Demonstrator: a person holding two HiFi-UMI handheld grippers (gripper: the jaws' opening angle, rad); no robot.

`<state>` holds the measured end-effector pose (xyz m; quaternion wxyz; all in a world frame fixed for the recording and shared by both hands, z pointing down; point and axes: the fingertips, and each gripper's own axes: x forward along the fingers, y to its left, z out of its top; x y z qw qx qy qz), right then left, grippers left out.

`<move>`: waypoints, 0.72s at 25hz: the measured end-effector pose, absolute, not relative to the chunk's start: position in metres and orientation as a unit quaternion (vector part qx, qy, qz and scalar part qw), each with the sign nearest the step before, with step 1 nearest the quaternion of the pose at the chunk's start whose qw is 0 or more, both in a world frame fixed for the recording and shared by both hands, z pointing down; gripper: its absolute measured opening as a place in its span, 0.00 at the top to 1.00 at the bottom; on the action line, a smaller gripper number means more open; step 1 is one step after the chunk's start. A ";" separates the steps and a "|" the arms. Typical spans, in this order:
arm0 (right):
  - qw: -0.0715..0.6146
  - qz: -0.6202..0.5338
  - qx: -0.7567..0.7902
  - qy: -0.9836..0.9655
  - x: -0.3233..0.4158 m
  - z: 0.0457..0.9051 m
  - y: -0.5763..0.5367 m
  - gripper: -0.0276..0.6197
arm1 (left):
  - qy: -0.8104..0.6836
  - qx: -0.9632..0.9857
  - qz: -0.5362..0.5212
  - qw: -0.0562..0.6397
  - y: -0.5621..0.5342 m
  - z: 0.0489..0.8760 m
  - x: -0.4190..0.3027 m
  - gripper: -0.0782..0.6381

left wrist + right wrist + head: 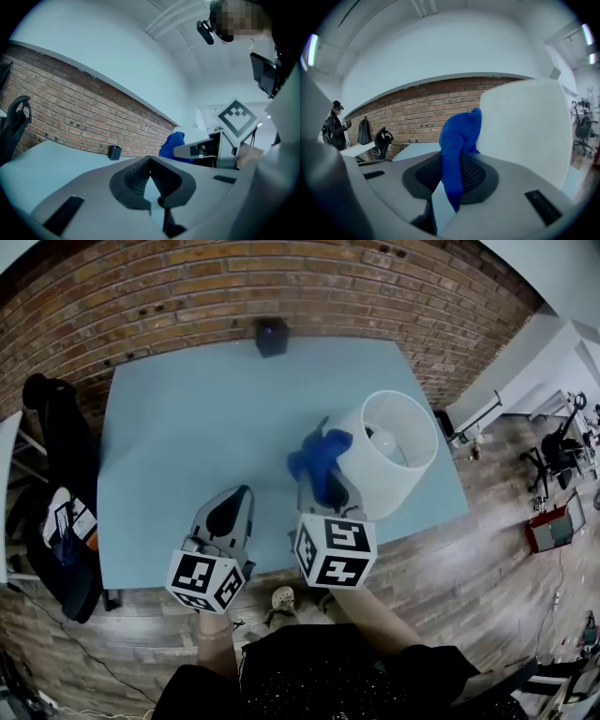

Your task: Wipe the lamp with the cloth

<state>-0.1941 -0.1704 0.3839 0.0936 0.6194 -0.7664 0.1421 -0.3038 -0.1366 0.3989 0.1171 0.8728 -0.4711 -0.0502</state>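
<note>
The wiping step is judged to be in hand: the cloth (458,140) is clenched in the fingers of the right gripper (325,488) and laid against the side of the lamp (392,451), at the right of the counter (187,427). A stroke across the lamp is called for next. The left gripper (228,514) is held beside it, fingers closed on nothing.

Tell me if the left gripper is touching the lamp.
Apart. The head view shows the left gripper over bare table, well left of the lamp.
</note>
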 end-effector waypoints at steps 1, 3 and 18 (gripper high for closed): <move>0.091 0.148 0.616 -0.769 -0.195 0.395 -0.168 0.83 | -0.473 0.872 -0.048 0.120 -0.135 0.402 -0.304 0.88; 0.093 0.162 0.605 -0.774 -0.197 0.419 -0.162 0.83 | -0.478 0.868 -0.043 0.127 -0.131 0.410 -0.304 0.88; 0.075 0.066 0.488 -0.867 -0.204 0.358 -0.106 0.83 | -0.512 0.847 -0.031 0.139 -0.108 0.415 -0.304 0.88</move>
